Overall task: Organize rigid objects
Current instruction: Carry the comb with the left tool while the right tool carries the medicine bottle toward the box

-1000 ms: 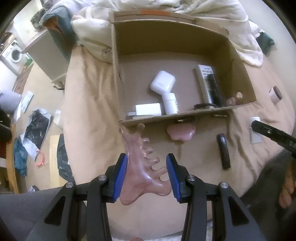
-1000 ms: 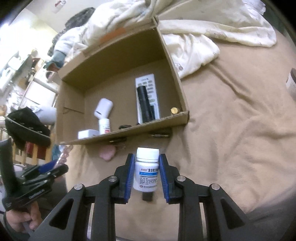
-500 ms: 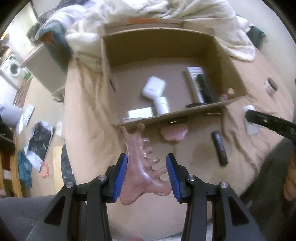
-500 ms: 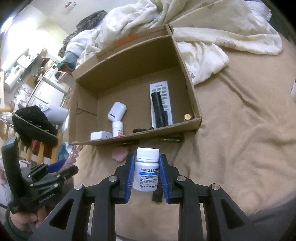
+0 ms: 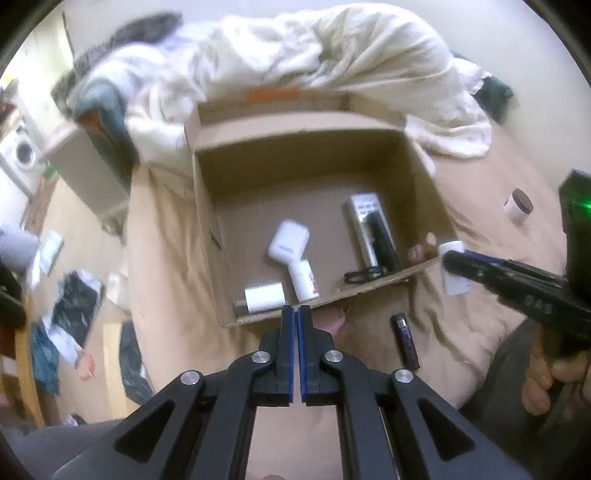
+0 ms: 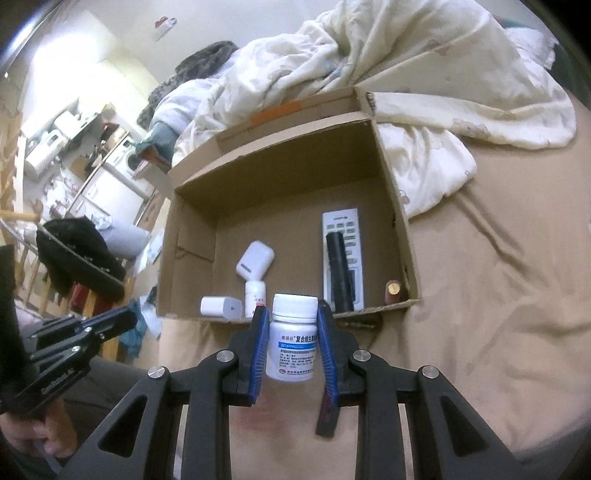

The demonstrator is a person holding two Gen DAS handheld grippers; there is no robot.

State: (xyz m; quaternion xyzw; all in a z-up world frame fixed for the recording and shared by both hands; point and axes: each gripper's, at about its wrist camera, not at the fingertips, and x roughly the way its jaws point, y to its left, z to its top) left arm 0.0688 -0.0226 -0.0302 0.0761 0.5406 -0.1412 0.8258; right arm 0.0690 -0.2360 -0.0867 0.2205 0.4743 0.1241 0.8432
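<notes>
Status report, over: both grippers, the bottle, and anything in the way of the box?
Left gripper shut, empty. Right gripper shut on bottle, short of box. Path over the near wall open.

A tan bedsheet covers the bed, with a rumpled cream duvet heaped at its far side. Off to the left, a washing machine stands by the pale wall, and clothes litter the wooden floor.
</notes>
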